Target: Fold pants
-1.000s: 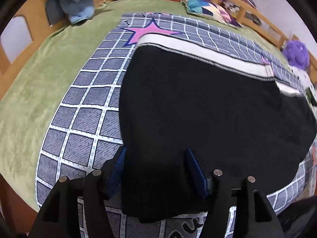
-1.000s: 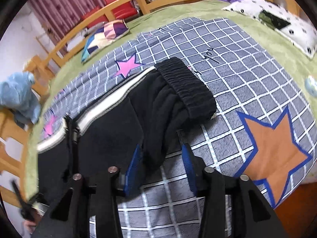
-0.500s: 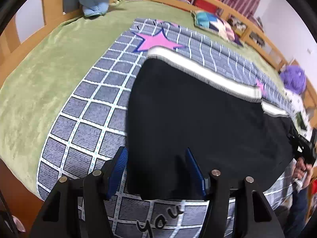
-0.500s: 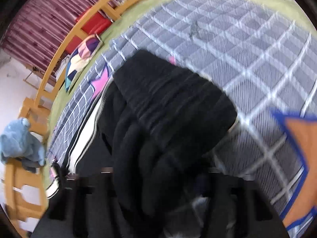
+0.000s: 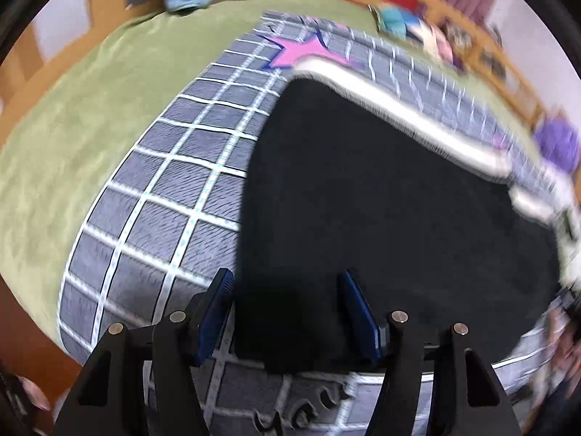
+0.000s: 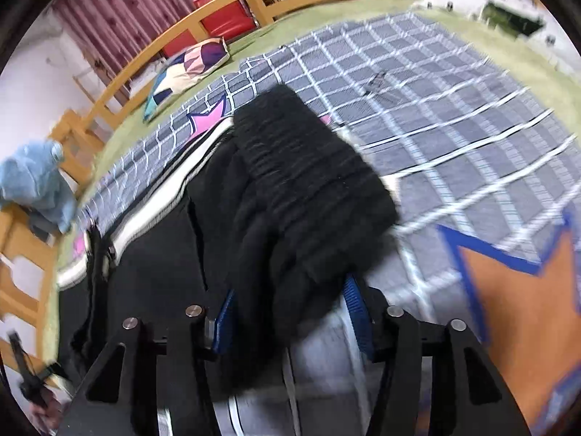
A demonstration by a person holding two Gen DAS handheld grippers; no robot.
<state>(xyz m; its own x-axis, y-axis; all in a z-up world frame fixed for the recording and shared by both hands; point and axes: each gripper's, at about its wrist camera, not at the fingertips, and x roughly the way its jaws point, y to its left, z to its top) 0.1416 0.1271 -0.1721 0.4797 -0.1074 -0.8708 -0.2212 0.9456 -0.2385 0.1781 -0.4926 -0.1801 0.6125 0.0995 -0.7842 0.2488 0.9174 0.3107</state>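
Black pants (image 5: 381,200) with a white side stripe (image 5: 399,109) lie flat on a grey checked blanket (image 5: 174,189). My left gripper (image 5: 287,309) is open, its blue pads either side of the pants' near corner. In the right wrist view the ribbed waistband end of the pants (image 6: 301,189) bulges up between the fingers. My right gripper (image 6: 288,312) is open, with the black cloth lying between its pads. Both views are blurred by motion.
The blanket lies on a green bed cover (image 5: 83,101) inside a wooden bed rail (image 6: 152,47). A blue plush toy (image 6: 32,185), a patterned pillow (image 6: 189,65) and a purple plush (image 5: 557,141) sit near the edges. An orange star (image 6: 515,290) marks the blanket at right.
The left gripper has shifted a little over the pants' corner. The right gripper has moved in on the waistband bunch, which now fills the gap between its fingers.
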